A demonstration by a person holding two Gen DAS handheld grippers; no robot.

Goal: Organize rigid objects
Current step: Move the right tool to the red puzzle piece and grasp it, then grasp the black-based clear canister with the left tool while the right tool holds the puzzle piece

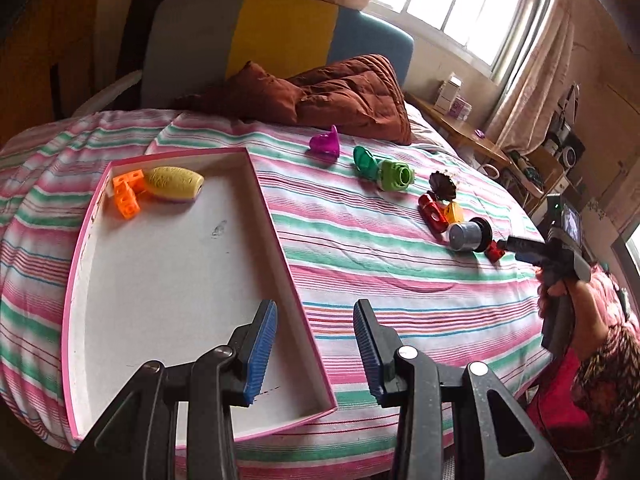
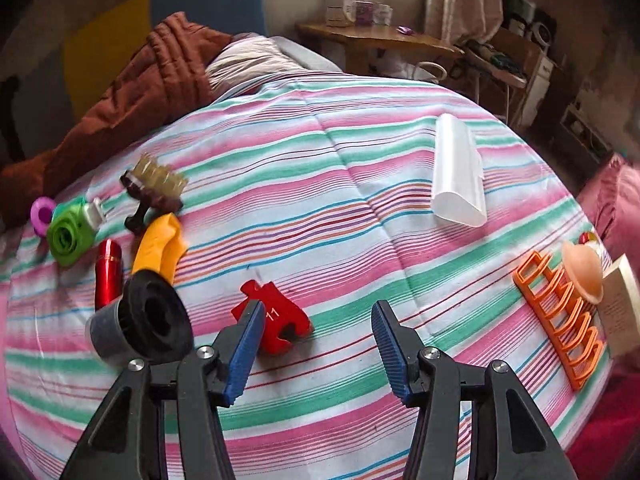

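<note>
We see a bed with a striped blanket (image 1: 400, 280). A big flat box (image 1: 280, 240) with a pink rim lies on it. Inside the box, in the far corner, sit an orange block toy (image 1: 127, 196) and a yellow oval toy (image 1: 174, 183), touching each other.

Our left tongs (image 1: 315, 354) hang over the near edge of the box. The jaws are partly open and hold nothing.

More toys lie on the blanket beside the box: a purple one (image 1: 325, 143), a green round one (image 1: 394, 175), a red tube (image 1: 433, 213) and a grey cup with a black rim (image 1: 470, 236).

Our right tongs (image 2: 316, 354) hang over the blanket too, jaws partly open, with nothing in them. A red puzzle piece (image 2: 276, 322) lies just in front of the left finger, partly behind it. We cannot tell if the finger touches it. The grey cup is close on the left. Far to the right lie a white tube (image 2: 458, 172) and an orange rack (image 2: 560, 320).
</note>
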